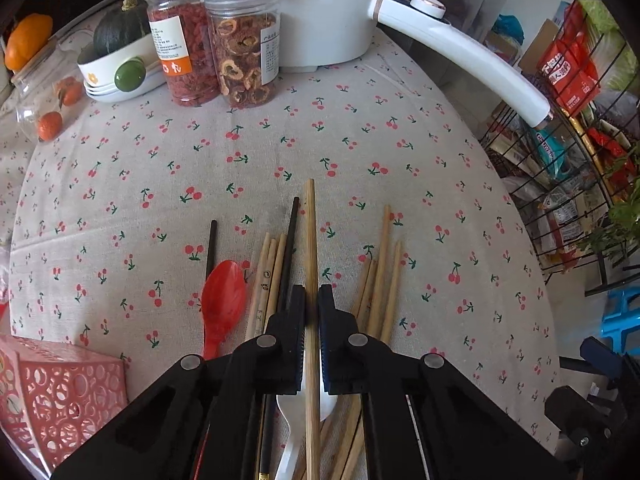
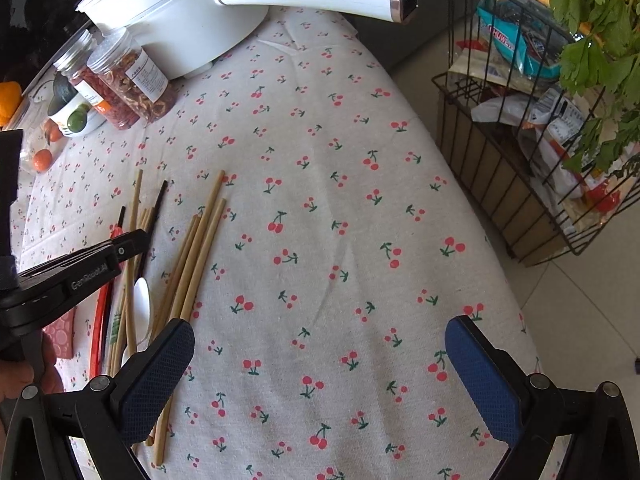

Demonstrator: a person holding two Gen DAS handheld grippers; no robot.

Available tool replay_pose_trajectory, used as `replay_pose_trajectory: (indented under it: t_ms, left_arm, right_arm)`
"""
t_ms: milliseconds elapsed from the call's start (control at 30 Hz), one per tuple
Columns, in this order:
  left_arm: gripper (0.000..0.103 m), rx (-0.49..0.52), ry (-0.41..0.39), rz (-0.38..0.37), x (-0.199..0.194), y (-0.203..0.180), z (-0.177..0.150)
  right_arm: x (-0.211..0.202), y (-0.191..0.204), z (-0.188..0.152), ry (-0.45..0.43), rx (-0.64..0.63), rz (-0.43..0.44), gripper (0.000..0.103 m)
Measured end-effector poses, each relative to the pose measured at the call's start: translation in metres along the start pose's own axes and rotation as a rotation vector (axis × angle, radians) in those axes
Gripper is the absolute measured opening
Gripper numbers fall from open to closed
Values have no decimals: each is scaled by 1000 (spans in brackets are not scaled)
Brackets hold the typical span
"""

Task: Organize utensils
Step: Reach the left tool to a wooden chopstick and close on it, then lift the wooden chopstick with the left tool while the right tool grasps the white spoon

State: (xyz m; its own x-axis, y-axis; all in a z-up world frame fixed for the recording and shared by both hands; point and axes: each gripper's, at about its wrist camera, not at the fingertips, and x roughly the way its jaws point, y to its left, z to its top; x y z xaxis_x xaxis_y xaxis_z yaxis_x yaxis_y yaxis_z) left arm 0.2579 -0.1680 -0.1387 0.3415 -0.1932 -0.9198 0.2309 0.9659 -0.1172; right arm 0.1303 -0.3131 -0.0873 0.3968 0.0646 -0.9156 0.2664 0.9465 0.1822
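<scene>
Cherry-print tablecloth [image 1: 360, 128]: left gripper [image 1: 312, 300] clamps one bamboo chopstick [image 1: 310, 240] lengthwise between its fingers; right gripper [image 2: 320, 344] gapes wide, empty.

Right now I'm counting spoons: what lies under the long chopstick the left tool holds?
Under the long bamboo chopstick in the left tool lies a white plastic spoon; the tool's fingers cover most of its bowl.

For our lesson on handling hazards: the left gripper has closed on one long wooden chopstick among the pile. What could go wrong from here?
1. The left gripper pinches the long chopstick off-centre, so it may tilt or slip when lifted.
2. Its lower end crosses the white spoon, which may get dragged along.
</scene>
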Motion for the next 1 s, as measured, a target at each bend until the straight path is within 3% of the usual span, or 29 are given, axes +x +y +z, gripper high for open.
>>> replay_pose_trajectory:
  t_ms: [300,500,733,867,1000]
  left_arm:
    - [6,24,-130,-96,-94,15,-40]
    - [6,-3,-236,-129,-160,50,-84]
    - [7,-79,-334,-139,-182,93,-129]
    - [6,-89,-337,-172,-190,105,-131]
    - [6,-103,-338,-185,-192,118,-135]
  right_arm:
    - [5,23,-6,7,-63,54,103]
    - [12,52,-11,35,-111,129,99]
    - [45,76,-11,107,-75,226,65]
    - [57,87,-7,99,-62,253,45]
    - [68,97,-1,87,-47,275,35]
